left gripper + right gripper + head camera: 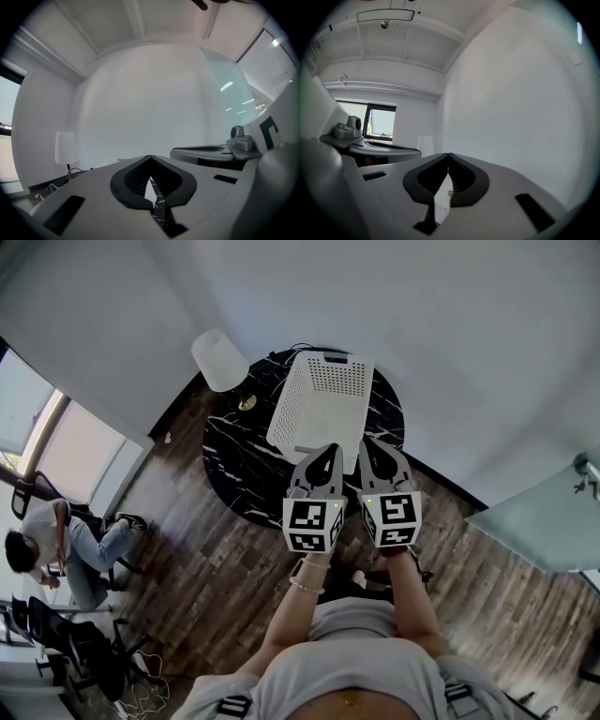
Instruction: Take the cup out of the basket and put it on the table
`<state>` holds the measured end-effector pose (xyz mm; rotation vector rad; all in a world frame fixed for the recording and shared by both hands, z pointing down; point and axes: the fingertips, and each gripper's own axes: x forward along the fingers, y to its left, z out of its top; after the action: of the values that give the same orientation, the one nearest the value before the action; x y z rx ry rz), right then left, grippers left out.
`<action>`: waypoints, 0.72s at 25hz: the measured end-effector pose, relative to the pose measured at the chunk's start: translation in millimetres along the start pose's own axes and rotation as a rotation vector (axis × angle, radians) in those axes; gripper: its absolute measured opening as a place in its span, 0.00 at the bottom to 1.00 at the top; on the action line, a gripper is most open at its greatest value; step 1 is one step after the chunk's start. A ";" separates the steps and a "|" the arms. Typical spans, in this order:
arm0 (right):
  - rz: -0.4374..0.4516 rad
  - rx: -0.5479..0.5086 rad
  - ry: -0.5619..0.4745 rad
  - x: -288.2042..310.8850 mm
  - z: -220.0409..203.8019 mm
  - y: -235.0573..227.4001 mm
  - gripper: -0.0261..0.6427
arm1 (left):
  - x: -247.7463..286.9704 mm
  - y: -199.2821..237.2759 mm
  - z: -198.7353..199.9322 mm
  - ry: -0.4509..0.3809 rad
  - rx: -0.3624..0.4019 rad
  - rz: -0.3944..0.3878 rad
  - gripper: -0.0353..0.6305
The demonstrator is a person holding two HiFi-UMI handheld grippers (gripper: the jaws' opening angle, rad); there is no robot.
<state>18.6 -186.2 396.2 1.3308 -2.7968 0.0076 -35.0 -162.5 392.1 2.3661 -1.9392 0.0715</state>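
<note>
We held the left tool and right tool empty, jaws together, just short of the white perforated basket ahead on the black marble tabletop. The cup stayed out of sight, presumably inside. Reaching in blind could topple it or shove the basket.

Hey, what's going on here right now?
A person holds the left tongs and the right tongs side by side, both shut and empty, over the near edge of a round black table. A white basket sits on the table, untouched. No cup is in sight.
</note>
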 end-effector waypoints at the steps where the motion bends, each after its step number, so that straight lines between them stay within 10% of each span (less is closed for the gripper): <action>1: -0.004 0.000 0.000 4.8 0.2 -0.6 0.05 | 3.7 3.5 0.9 -0.001 0.000 -0.003 0.06; 18: -0.080 -0.008 0.042 108.6 -8.6 -4.7 0.05 | 81.3 83.6 -5.5 0.028 -0.021 -0.088 0.06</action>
<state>-45.9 -273.1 409.3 1.4224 -2.7042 0.0214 -100.9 -257.7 407.5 2.4202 -1.8123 0.0782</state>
